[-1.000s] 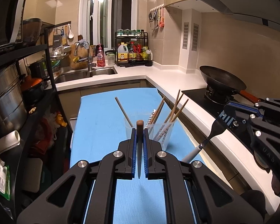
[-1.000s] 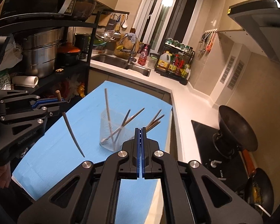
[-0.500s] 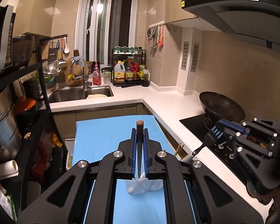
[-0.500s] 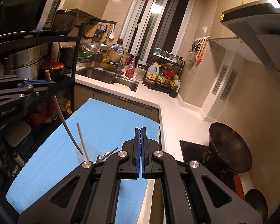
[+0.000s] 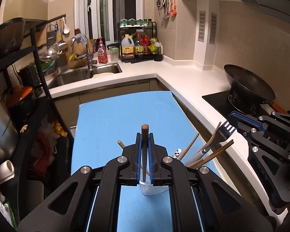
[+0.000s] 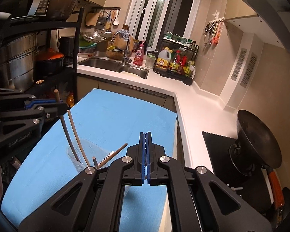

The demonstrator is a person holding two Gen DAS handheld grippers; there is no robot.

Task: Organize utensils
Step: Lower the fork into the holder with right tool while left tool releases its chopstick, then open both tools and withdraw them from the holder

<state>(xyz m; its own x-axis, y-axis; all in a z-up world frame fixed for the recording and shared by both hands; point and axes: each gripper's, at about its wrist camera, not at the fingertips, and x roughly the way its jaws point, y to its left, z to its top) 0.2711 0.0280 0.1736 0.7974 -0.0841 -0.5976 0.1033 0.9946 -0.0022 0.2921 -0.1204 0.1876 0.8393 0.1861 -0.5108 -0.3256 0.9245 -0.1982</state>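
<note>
We see the left gripper (image 5: 144, 150) pinching an upright chopstick (image 5: 144, 135) above the clear cup (image 6: 77, 154) (on the blue mat (image 5: 125, 116)); at three o'clock, the right gripper (image 5: 234, 120) clamps a fork (image 5: 223, 133).

Your right gripper (image 6: 145, 158), jaws nearly together and opening with nothing visible between them, hovers over the blue mat (image 6: 114, 123); the clear cup (image 6: 81, 154) of chopsticks (image 6: 75, 135) sits at nine o'clock.
</note>
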